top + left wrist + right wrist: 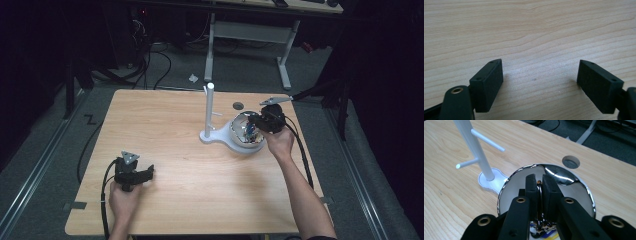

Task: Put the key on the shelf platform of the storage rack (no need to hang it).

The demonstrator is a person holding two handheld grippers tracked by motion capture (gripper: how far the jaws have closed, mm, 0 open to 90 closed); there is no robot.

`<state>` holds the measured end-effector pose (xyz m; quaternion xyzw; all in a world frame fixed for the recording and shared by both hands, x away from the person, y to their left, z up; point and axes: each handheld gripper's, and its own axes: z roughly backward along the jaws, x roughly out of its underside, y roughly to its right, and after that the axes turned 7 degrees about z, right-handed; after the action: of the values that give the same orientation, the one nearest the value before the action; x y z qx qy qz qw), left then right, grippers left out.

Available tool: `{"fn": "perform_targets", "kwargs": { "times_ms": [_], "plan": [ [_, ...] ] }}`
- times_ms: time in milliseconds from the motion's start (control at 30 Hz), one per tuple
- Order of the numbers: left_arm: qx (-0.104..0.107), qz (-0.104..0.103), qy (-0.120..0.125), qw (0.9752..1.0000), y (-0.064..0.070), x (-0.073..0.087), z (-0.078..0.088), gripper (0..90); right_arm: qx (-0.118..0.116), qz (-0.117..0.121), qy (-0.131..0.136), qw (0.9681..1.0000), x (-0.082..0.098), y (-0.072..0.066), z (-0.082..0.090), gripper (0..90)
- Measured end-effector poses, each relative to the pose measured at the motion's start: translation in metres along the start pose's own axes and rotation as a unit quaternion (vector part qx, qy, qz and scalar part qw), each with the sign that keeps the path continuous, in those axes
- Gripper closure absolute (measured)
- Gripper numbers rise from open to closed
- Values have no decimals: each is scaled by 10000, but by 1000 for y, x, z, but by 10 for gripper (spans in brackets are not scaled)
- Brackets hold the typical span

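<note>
Chrome bowl [564,176] (round, mirror-smooth), pale woodgrain

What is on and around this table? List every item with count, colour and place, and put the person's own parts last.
Table: one, light wood, centre of the high view.
Stand: one, white, upright post with side pegs, on the table's far half.
Bowl: one, shiny chrome, on the stand's base beside the post.
Key ring: one, metal, small bits hanging below, over the bowl.
Table hole: one, round, grey, behind the bowl.
Desk frame: one, white, on the floor beyond.
Left gripper: black, jaws apart, near left table edge.
Right gripper: black, clamped on the key ring.
Forearms: two, entering from the bottom.
</note>
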<state>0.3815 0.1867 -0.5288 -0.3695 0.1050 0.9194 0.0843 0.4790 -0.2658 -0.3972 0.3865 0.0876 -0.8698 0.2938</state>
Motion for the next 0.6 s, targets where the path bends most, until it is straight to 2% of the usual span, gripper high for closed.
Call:
{"fn": "perform_targets", "kwargs": {
  "times_ms": [333, 600],
  "plan": [
    [5, 3, -1, 10000, 0, 0, 0, 215, -31, -113, -50, 9999, 9, 1, -7, 839],
    [3, 0, -1, 10000, 0, 0, 0, 214, -15, -86, -144, 9999, 13, 2, -10, 840]
  ]
}}
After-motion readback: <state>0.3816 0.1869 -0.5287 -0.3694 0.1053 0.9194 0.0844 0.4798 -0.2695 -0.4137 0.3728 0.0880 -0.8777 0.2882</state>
